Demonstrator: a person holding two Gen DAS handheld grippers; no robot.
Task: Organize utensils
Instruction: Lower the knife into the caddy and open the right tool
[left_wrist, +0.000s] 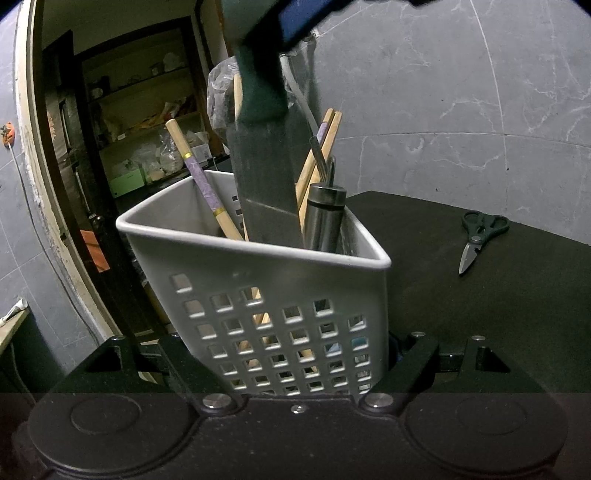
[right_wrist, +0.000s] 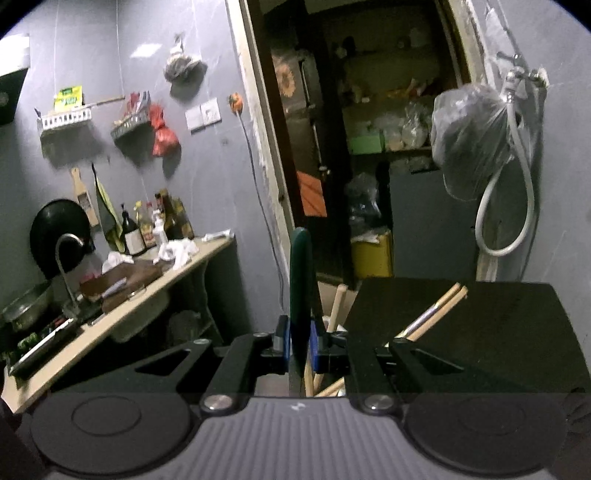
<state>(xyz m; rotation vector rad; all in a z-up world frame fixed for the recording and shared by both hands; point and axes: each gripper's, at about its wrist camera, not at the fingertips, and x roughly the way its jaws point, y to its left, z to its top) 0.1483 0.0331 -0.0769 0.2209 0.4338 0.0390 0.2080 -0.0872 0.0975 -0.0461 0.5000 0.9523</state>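
Note:
A white perforated utensil basket (left_wrist: 280, 295) stands on the black table, gripped between my left gripper's fingers (left_wrist: 291, 354). It holds chopsticks (left_wrist: 207, 181), a steel tool (left_wrist: 325, 214) and the grey blade of a green-handled knife (left_wrist: 266, 184). My right gripper (right_wrist: 300, 347) is shut on the knife's green handle (right_wrist: 301, 280), its blue pads (right_wrist: 316, 345) on either side, holding it upright with the blade down in the basket. The right gripper's blue pad shows at the top of the left wrist view (left_wrist: 299, 18). Black scissors (left_wrist: 476, 236) lie on the table to the right.
The black table (left_wrist: 480, 314) ends near the basket's left side, with a doorway and shelves beyond (left_wrist: 147, 129). A hose and a bag hang on the wall (right_wrist: 480, 147). A kitchen counter with bottles and a sink stands at left (right_wrist: 129, 266).

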